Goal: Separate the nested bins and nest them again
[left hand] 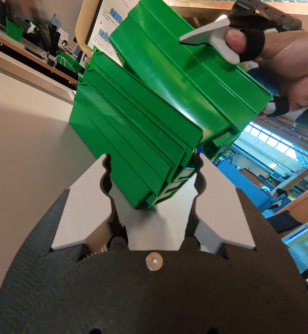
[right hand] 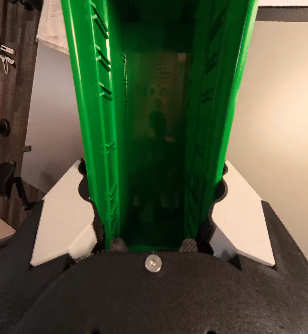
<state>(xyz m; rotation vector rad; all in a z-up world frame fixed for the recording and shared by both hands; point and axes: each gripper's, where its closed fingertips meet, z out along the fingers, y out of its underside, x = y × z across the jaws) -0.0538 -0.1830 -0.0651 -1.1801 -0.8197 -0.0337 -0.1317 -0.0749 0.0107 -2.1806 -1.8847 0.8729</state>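
Observation:
A stack of nested green bins [left hand: 131,135] stands on the grey table [left hand: 23,144]. My left gripper [left hand: 152,162] is closed on the stack's near end, with a pad against each side. My right gripper [left hand: 236,72], held by a hand [left hand: 294,63], holds another green bin [left hand: 185,72] tilted above the stack, its lower end at the stack's top. In the right wrist view this bin [right hand: 155,108] runs away from me between the fingers of the right gripper [right hand: 154,168]. Both pads lie against its outer walls.
More green bins [left hand: 14,30] sit on far tables at the upper left. A printed board [left hand: 106,21] stands behind the stack. In the right wrist view the table top [right hand: 276,108] lies to the right, and a floor with a black chair [right hand: 5,177] lies to the left.

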